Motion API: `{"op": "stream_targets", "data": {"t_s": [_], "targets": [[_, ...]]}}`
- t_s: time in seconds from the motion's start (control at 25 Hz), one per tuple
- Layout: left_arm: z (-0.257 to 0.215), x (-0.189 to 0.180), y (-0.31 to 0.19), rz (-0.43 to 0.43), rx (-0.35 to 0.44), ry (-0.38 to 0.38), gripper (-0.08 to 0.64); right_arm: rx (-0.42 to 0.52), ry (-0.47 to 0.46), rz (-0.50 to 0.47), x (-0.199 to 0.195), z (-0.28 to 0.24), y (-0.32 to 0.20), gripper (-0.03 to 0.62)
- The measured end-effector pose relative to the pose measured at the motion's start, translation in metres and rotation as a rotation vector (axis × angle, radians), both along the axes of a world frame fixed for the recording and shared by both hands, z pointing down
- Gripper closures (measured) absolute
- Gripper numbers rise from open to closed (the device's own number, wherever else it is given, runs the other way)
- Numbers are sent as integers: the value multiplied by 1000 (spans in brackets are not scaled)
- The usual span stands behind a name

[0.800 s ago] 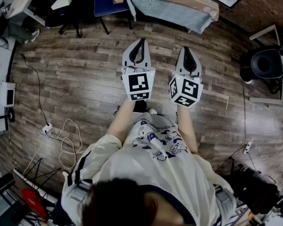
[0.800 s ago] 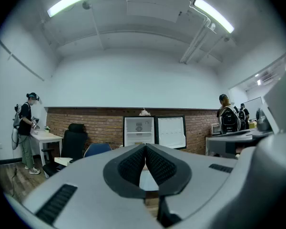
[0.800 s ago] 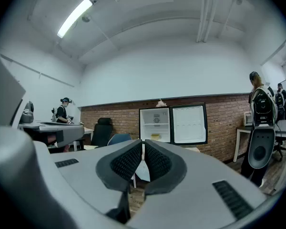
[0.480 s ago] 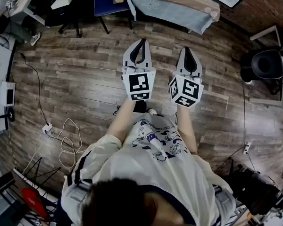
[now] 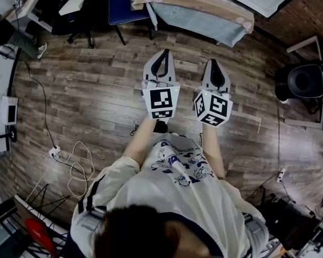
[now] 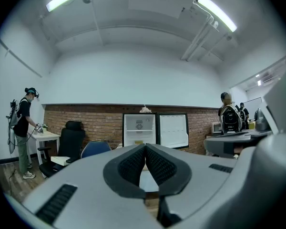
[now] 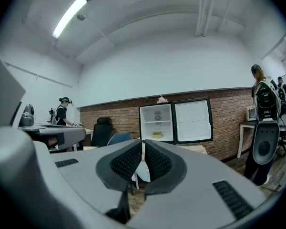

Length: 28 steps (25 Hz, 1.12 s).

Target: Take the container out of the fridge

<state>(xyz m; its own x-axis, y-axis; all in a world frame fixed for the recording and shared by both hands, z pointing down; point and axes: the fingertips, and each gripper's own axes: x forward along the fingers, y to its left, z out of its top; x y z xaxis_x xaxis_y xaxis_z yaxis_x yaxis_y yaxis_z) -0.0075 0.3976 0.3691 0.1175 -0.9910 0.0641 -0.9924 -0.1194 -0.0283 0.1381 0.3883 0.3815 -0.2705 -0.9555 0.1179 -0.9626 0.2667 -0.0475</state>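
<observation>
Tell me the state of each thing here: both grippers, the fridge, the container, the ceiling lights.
Left gripper: shut, empty.
Right gripper: shut, empty.
Fridge: door swung open.
Container: inside the fridge, on a shelf, untouched.
Ceiling lights: on.

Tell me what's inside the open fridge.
In the right gripper view the fridge holds one yellowish container below a white shelf; nothing else shows above it. Anything lower is covered by the right gripper.
</observation>
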Motion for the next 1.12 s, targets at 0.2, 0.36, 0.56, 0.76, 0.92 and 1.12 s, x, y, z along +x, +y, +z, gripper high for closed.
{"op": "stream_targets", "data": {"t_s": [0.2, 0.36, 0.56, 0.76, 0.92, 1.12], "targets": [[-2, -16, -35, 14, 10, 0, 541, 3, -9, 21, -13, -1, -34, 552], [-3, -23, -58, 28, 20, -4, 541, 2, -12, 36, -19, 1, -53, 552], [1, -29, -83, 49, 8, -1, 541, -13, -28, 57, -23, 6, -76, 552], [7, -32, -101, 52, -13, 8, 541, -36, -21, 56, -26, 13, -90, 552], [11, -32, -120, 42, -21, 11, 541, -50, -19, 51, -23, 18, -110, 552], [15, -29, -154, 28, -27, 16, 541, -55, -19, 38, -20, 23, -147, 552]]}}
